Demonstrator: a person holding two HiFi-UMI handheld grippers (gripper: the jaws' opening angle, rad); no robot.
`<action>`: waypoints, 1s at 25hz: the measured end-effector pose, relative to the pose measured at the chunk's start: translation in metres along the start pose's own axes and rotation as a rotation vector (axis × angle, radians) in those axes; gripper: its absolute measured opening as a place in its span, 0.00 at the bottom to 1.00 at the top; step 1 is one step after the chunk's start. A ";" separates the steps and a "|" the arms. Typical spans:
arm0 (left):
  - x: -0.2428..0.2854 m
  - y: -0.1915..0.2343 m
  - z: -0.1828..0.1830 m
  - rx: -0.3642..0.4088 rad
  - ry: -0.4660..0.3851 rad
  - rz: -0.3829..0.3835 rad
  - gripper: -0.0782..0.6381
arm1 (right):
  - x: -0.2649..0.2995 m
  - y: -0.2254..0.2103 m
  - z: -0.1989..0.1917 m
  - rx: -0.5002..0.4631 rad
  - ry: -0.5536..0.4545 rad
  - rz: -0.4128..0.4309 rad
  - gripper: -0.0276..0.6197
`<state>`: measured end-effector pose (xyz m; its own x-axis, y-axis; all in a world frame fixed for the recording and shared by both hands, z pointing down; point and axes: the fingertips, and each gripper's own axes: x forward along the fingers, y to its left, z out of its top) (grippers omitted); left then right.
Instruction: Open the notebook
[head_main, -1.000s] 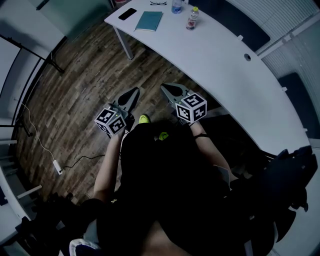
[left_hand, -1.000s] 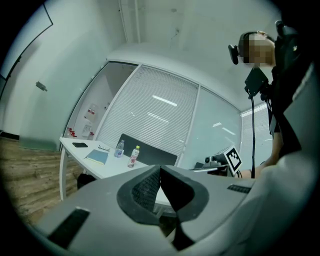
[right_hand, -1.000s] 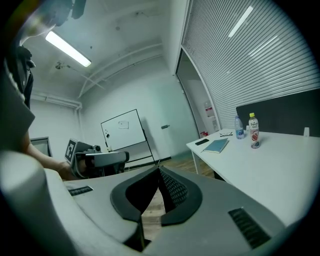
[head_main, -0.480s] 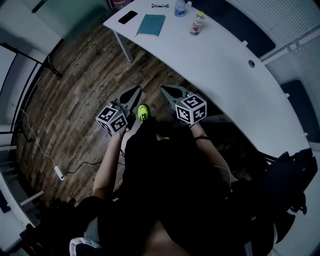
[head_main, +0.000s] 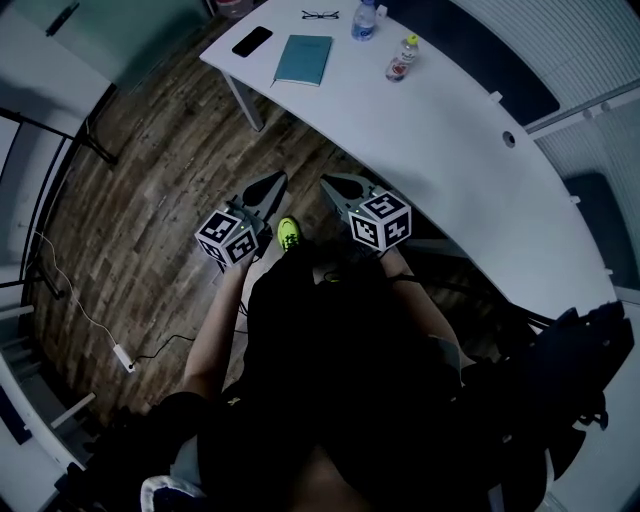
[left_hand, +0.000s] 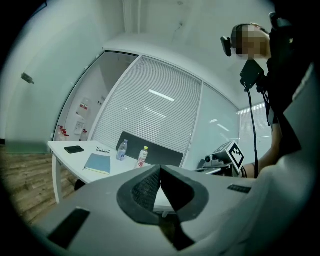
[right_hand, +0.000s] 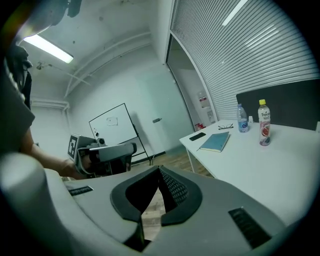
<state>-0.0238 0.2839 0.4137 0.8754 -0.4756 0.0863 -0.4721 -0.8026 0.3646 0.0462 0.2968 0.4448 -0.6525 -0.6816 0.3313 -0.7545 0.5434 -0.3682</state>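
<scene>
Room: wood-plank floor (head_main: 170, 150); a long white curved table (head_main: 450, 150) runs from top centre to the right edge of the head view
Floor lead: thin cable with a white power strip (head_main: 122, 355), at the left, well apart from the table
Phone (head_main: 252, 41): dark, lying flat on the table's far left end
Notebook (head_main: 303, 60): teal cover, closed, flat on the table just right of the phone; well apart from both grippers
Glasses (head_main: 320, 15): beyond the notebook, near the table's far edge
Bottles: clear bottle (head_main: 364, 20) with a blue label, then a yellow-capped bottle (head_main: 402, 60) to its right; both upright
Left gripper (head_main: 272, 185): over the floor, short of the table; jaws closed together, nothing between them
Shoe (head_main: 289, 233): bright yellow-green, on the floor between the two grippers
Right gripper (head_main: 325, 183): beside the left gripper, near the table's near edge; jaws meet at the tips, nothing held
</scene>
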 end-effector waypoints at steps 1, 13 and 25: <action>0.004 0.006 0.001 -0.005 0.008 -0.010 0.14 | 0.006 -0.002 0.001 -0.001 0.008 0.001 0.08; 0.044 0.082 0.021 -0.030 -0.020 -0.061 0.14 | 0.084 -0.039 0.035 0.039 0.002 -0.088 0.08; 0.056 0.143 0.042 -0.044 -0.011 -0.126 0.14 | 0.146 -0.069 0.064 0.055 -0.013 -0.189 0.08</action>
<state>-0.0467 0.1276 0.4321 0.9260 -0.3766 0.0268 -0.3534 -0.8396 0.4125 0.0075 0.1285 0.4624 -0.4986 -0.7753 0.3878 -0.8581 0.3778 -0.3479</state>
